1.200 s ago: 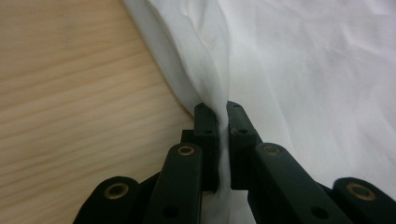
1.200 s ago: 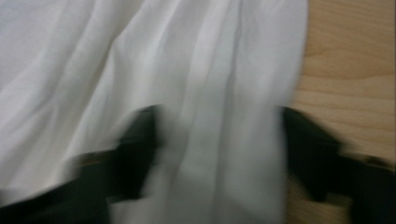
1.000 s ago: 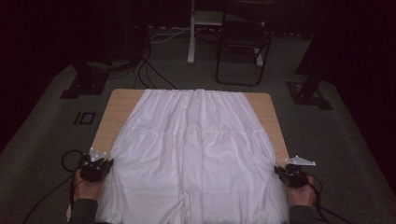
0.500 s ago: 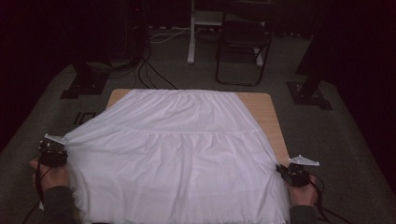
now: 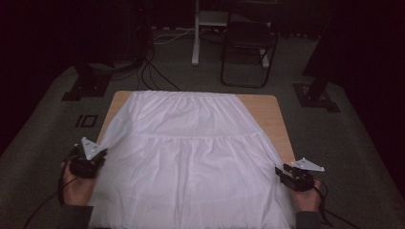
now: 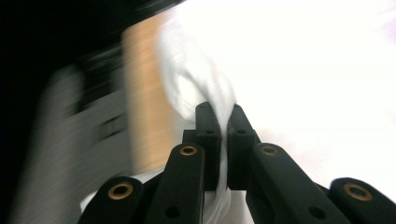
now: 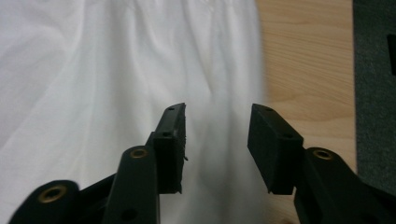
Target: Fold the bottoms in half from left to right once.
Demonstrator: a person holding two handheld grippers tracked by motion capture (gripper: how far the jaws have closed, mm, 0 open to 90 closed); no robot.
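Note:
A white gathered skirt (image 5: 191, 157) lies spread flat over the wooden table (image 5: 267, 109), waistband at the far end. My left gripper (image 5: 98, 158) is at the skirt's near left edge, shut on a bunched fold of the white cloth (image 6: 196, 88), which runs down between the pads of the left gripper (image 6: 223, 116). My right gripper (image 5: 282, 174) is at the near right edge. The jaws of the right gripper (image 7: 217, 116) have just been opening and stand apart. The skirt's hem (image 7: 93, 70) lies flat under them, with no pad pressing on it.
Bare wood (image 7: 303, 56) shows along the table's right side, past the cloth. Grey carpet surrounds the table. Behind it stand a black chair (image 5: 248, 52) and a white post (image 5: 196, 33), with cables (image 5: 153, 71) and black stand feet (image 5: 86, 86) on the floor.
The left gripper swung the cloth's left edge out wide, then came back toward the table's left side. The skirt now lies wider and flatter. The right jaws opened off the hem.

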